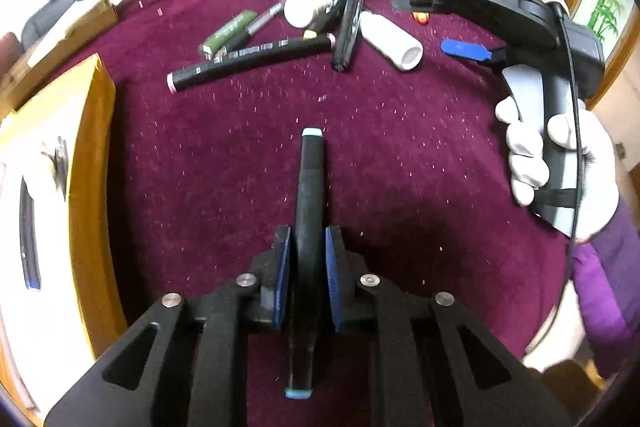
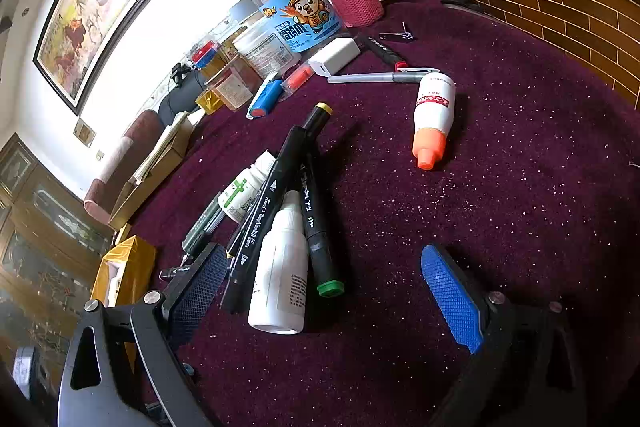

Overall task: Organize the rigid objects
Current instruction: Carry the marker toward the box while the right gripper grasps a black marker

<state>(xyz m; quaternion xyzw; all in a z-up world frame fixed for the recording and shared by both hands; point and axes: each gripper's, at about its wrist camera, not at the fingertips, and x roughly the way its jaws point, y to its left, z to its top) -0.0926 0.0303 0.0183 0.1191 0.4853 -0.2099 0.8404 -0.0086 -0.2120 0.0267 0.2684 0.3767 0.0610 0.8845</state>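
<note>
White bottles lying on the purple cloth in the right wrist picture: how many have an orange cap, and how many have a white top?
Orange cap: 1, the orange-capped bottle
White top: 2, the front bottle and the green-cross bottle
Total: 3 white bottles

A black marker with pale-blue caps lies lengthwise on the maroon cloth, near the centre of the left wrist view. Farther off sits a loose heap: a long black marker with pink ends, a green pen, a black marker tilted across the others and two white bottles. In the right wrist view, a white bottle with an orange cap lies on its side, well right of that heap.
</note>
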